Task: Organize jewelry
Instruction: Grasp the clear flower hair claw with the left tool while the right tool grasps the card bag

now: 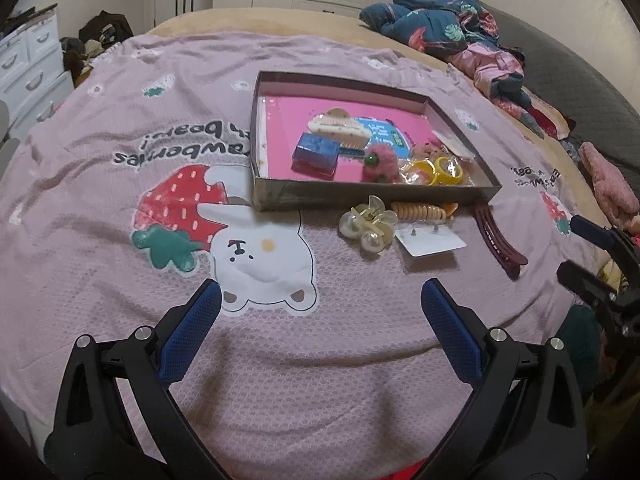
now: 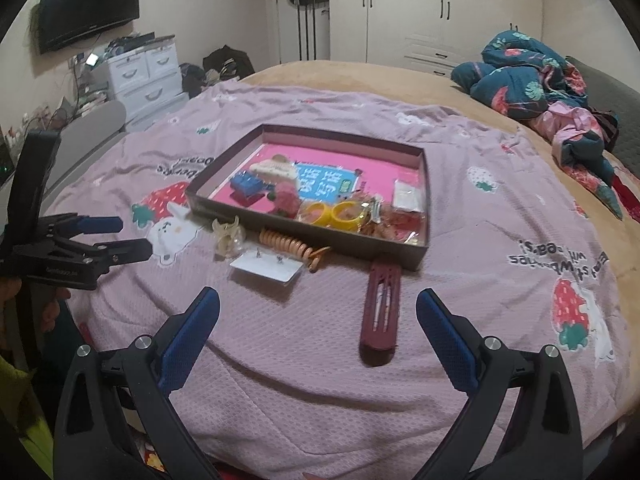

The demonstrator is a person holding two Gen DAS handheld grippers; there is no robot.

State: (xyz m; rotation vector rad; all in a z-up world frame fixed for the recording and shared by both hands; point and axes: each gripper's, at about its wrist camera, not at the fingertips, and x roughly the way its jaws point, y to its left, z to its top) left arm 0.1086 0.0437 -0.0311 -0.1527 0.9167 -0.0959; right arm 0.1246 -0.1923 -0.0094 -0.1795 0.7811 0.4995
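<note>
Shallow cardboard tray [image 1: 276,196] sits mid-bed on the pink strawberry-bear blanket [image 1: 120,120], and everything is placed off it. Inside the tray: cream claw clip [image 1: 338,128] toward the far side, blue box [image 1: 315,155] near the front wall, fuzzy pink clip [image 1: 380,162] beside the box, yellow rings [image 1: 438,170] in plastic at the front right corner, with more small packets there that are too blurred to name. Outside, just in front of the tray's front wall: pearl claw clip [image 1: 366,224], orange spiral hair tie [image 1: 420,211] touching or nearly touching the wall, white earring card [image 1: 430,240] just in front of those two, and dark red barrette [image 2: 380,312] running from the tray's front right corner toward the person. Left gripper [image 1: 320,304] hovers in front of the tray, jaws spread wide, nothing between them, over bare blanket with the bear print. Right gripper [image 2: 318,312] is also spread wide and empty, in front of the tray, the barrette lying between its fingers' line of sight but apart from the pads. Open blanket all around the tray's left and far sides; the front edge is crowded. Bundled quilt [image 2: 528,76] lies well beyond the tray's right side, white drawers [image 2: 144,76] off the bed past its left.
</note>
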